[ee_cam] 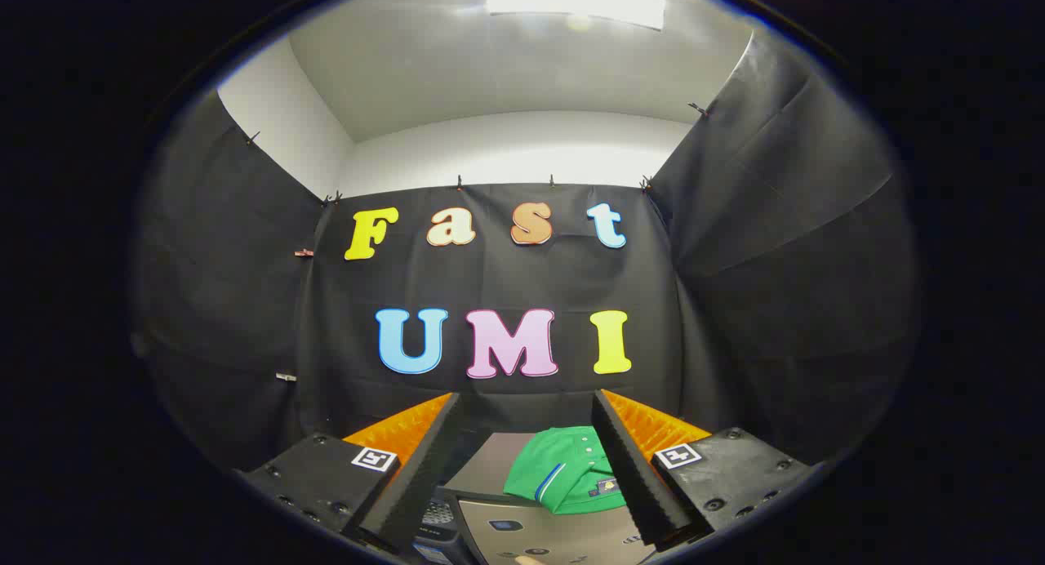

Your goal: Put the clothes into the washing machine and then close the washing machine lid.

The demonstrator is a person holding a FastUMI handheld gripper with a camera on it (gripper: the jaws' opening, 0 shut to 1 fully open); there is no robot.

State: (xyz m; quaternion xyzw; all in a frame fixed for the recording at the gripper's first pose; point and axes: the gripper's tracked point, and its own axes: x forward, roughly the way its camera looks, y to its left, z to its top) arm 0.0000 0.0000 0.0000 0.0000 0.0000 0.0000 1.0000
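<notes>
Hovering low in frame, the gripper (526, 467) is spread wide; green clothes (563, 471) lie between its fingers (untouched) on the washing machine (539, 532).

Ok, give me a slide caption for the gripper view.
Open gripper poised above a folded green shirt lying on the washing machine.

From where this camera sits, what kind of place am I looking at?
Probably a cloth-walled recording booth set up for a laundry chore: a green shirt lies on a washing machine, just beyond the open gripper.
</notes>
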